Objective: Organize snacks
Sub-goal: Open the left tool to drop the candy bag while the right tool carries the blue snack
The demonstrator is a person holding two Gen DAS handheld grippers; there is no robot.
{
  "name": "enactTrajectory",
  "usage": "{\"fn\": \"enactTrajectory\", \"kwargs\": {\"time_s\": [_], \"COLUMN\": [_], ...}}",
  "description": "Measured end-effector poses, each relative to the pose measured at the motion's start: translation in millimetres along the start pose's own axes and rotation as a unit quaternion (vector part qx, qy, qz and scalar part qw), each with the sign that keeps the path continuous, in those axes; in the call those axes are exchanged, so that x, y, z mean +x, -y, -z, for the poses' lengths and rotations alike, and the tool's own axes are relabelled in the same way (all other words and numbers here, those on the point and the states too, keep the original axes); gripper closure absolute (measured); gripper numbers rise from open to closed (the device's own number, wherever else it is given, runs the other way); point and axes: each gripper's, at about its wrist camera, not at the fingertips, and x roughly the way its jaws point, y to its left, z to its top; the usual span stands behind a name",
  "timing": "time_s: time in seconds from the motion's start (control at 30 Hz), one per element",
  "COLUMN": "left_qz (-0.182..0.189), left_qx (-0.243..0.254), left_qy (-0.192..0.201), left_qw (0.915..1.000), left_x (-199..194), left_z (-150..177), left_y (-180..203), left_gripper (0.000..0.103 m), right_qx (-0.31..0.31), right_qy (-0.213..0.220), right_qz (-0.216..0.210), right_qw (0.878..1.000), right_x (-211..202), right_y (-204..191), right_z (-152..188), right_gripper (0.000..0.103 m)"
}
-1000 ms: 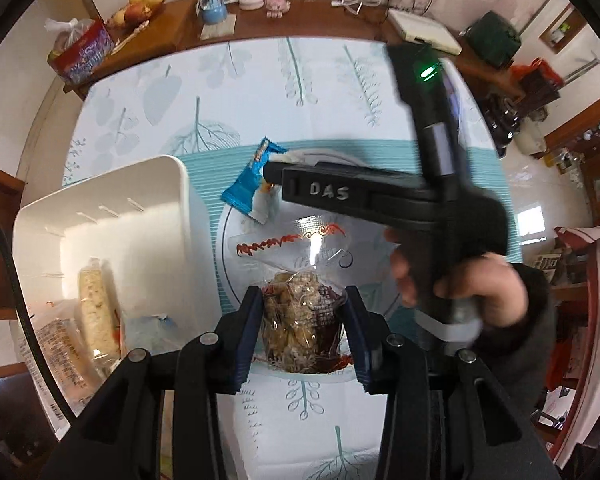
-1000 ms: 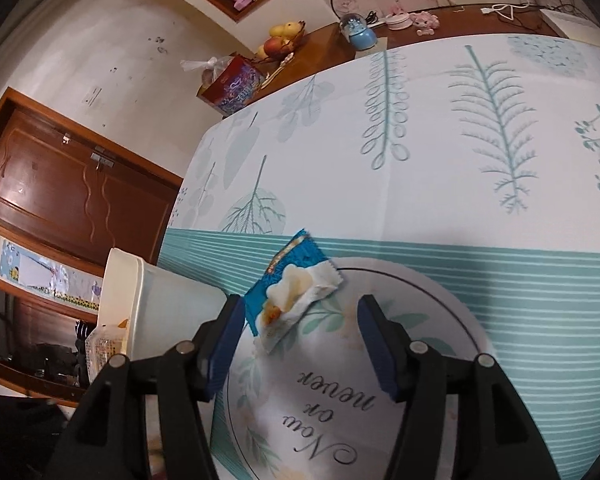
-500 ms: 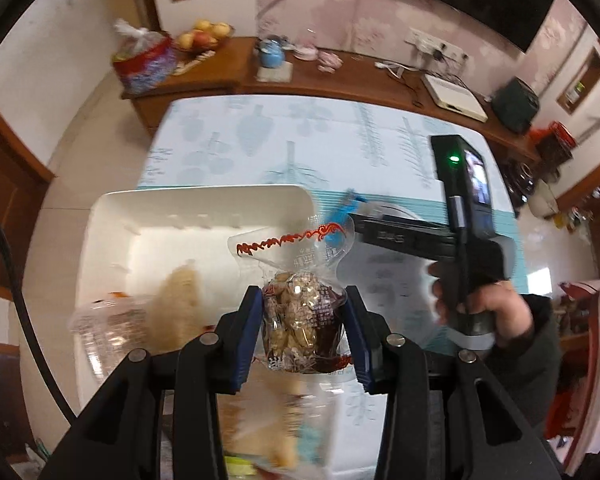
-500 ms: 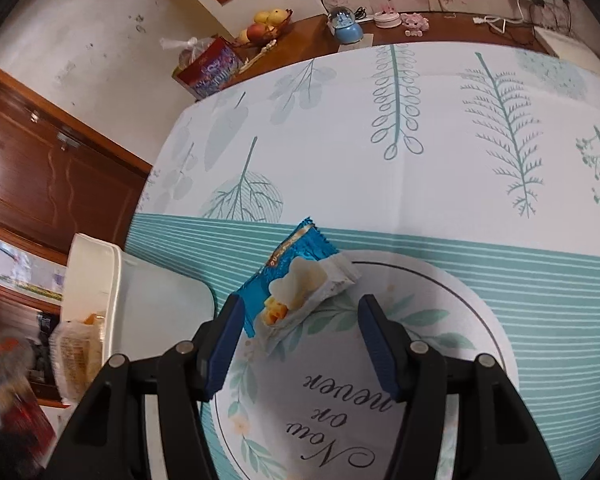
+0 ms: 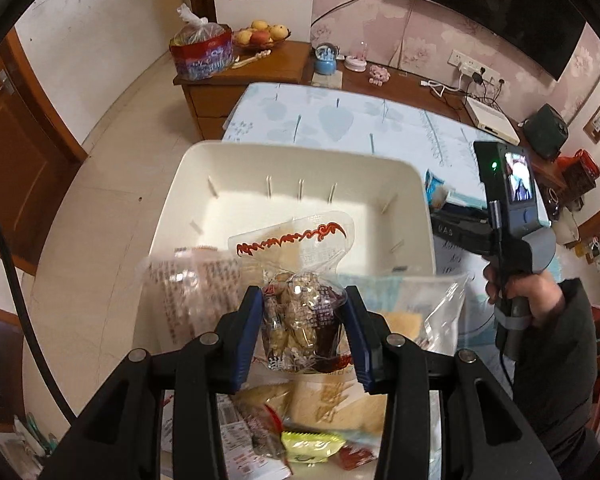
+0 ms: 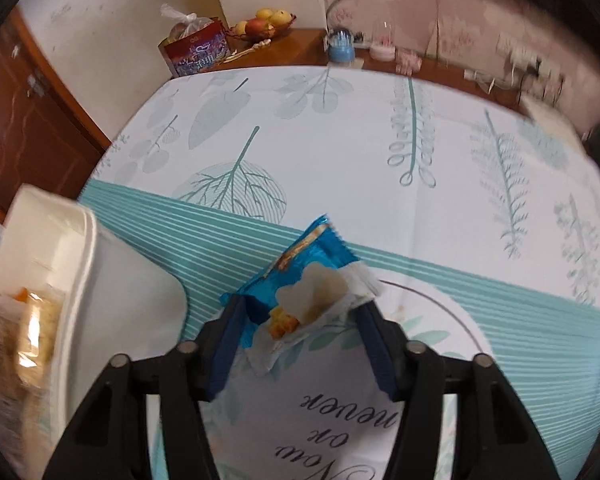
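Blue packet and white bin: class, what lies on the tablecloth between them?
Nothing: in the right wrist view only bare striped tablecloth separates the blue packet from the white bin.

Snack bag (image 5: 302,320): clear glossy plastic film. Bin (image 5: 292,184): smooth matt cream plastic. Blue packet (image 6: 300,280) beside bin: shiny foil. Table (image 6: 340,152): smooth printed cloth.

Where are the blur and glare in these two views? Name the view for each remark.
Left wrist view: glare on the clear snack bag between the left gripper fingers; packets in the white bin smear; fisheye bends the walls. Right wrist view: right edge and bin at left streak with blur; blue snack packet stays fairly sharp.
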Motion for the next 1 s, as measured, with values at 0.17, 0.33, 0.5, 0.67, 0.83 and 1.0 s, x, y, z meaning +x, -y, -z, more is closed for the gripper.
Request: {"fn": "enactTrajectory", "kwargs": {"time_s": [0.17,0.33,0.5,0.67,0.83,1.0], "left_qz": [0.004,0.016,0.015,0.031,0.044,0.036], "left_qx": [0.012,0.02,0.035,0.03,0.02,0.012], "left_qy": [-0.005,-0.006,0.014,0.037,0.051,0.082], "left_qw": [0.9999,0.9997,0.9992,0.9984,0.9975,0.996], "left_x": [9.4,13.6,6.8,-3.4,-9.3,-18.9], "left_z": [13.6,23.5,30.4,34.0,40.4,50.7], "left_y": [-0.7,-1.2,-1.7,-4.8,-11.3,-18.6], "left_gripper": [0.064,0.063,0.063,0.063,0.061,0.056], "right_qx": [-0.029,-0.021,-0.028,-0.047,-0.075,-0.108], "right_qy": [0.035,0.041,0.053,0.072,0.104,0.131], "right_qz": [0.014,0.019,0.023,0.022,-0.002,-0.036], "right_qw": [0.999,0.999,0.998,0.996,0.992,0.985], "right_x": [-3.5,-11.3,-35.3,-71.4,-112.6,-138.2], "right_y": [-8.9,-7.9,-14.2,-25.3,-46.8,-72.8], "right_z": [8.7,15.5,23.3,33.6,43.1,48.1], "right_gripper": [0.069,0.07,0.07,0.07,0.07,0.07]}}
